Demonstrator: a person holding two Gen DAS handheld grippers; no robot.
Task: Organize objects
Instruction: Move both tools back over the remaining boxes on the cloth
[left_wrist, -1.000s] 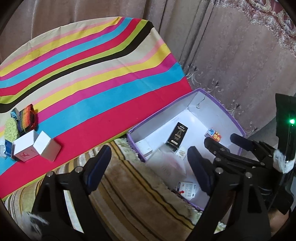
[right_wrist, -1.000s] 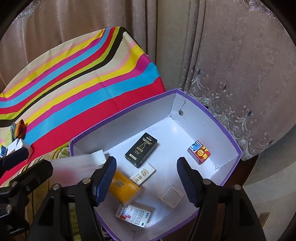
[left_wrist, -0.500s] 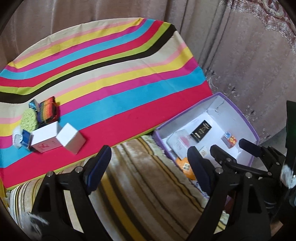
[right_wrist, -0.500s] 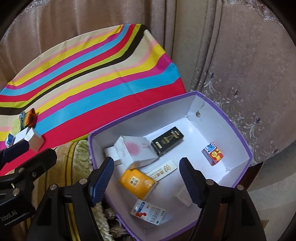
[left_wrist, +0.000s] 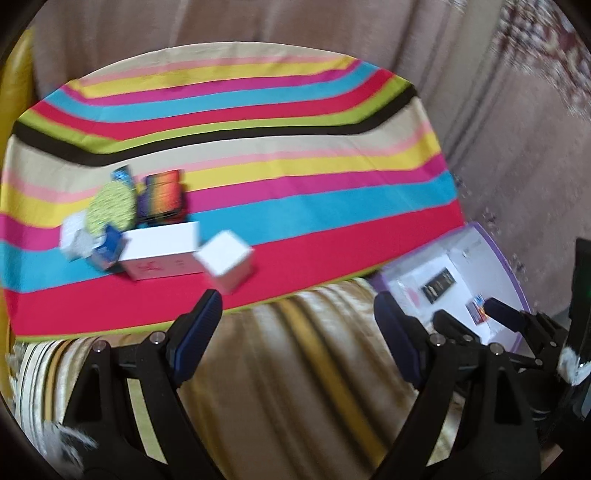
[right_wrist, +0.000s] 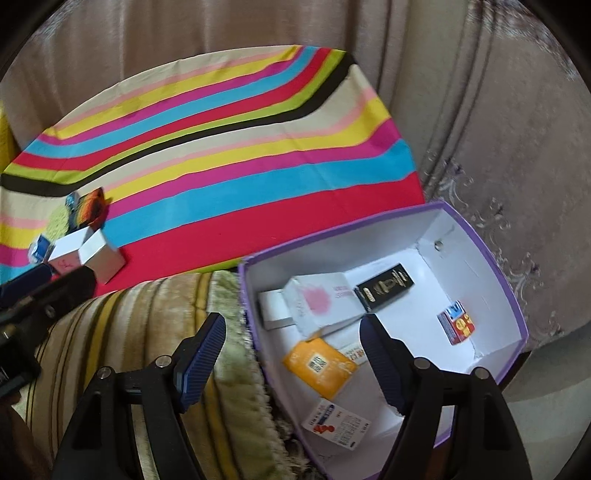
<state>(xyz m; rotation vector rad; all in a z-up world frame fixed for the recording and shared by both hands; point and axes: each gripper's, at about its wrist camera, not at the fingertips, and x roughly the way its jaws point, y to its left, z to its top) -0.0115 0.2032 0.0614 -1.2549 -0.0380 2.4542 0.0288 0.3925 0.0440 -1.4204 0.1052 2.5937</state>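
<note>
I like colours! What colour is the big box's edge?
Purple, seen best in the right wrist view: big open cardboard box.

Both claws (left_wrist: 297, 325) (right_wrist: 293, 347) agape, empty.

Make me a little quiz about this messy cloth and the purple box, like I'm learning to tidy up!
1. True or false: the black box lies inside the purple box.
2. What does the white cube rest on: A) striped cloth, B) rug, C) purple box?
3. Fill in: both grippers, left and right, hold ____.

Key: 1 true; 2 A; 3 nothing, both are open.
</note>
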